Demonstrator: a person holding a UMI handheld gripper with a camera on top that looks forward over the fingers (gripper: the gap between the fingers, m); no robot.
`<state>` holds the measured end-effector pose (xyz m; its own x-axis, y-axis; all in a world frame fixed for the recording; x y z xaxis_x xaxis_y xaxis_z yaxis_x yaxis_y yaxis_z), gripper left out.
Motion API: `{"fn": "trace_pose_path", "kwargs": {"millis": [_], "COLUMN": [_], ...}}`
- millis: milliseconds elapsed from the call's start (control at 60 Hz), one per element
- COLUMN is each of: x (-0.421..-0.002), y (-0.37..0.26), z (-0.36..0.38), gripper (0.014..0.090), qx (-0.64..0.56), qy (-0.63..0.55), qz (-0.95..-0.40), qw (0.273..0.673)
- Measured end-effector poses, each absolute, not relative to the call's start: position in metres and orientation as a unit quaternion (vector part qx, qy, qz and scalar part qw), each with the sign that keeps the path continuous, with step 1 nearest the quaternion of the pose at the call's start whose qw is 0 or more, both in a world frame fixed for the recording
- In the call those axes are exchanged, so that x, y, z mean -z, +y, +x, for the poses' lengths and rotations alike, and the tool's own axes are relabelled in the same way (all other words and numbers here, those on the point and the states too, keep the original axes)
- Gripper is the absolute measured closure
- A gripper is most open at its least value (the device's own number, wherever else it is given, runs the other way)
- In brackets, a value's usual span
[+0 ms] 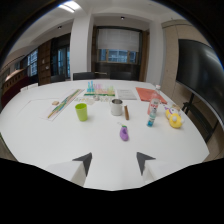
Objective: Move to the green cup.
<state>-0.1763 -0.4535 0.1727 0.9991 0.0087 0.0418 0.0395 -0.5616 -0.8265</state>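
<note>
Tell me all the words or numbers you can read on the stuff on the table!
None can be read.
The bottle has a label: too blurred to read.
The white sheet beyond the metal cup shows faint marks only, too small to read.
The green cup shows no writing.
The gripper is open, with nothing between its fingers.
</note>
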Motion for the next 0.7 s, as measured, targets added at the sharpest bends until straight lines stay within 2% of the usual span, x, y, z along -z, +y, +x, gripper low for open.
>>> {"fn": "trace_pose_path", "kwargs": {"millis": [333,550,700], "x": [-0.157,-0.130,-0.104], "y": [-0.368,-0.275,-0.223], "z": [-0.311,-0.353,-0.367], "gripper": [0.0194,0.0195,0.0195], "qx": [-0.026,-0.020,-0.017], "qy": [-0.043,-0.046,-0.034], "qz": [-0.872,-0.874,-0.886], "qw": [0.486,0.483,0.462]}}
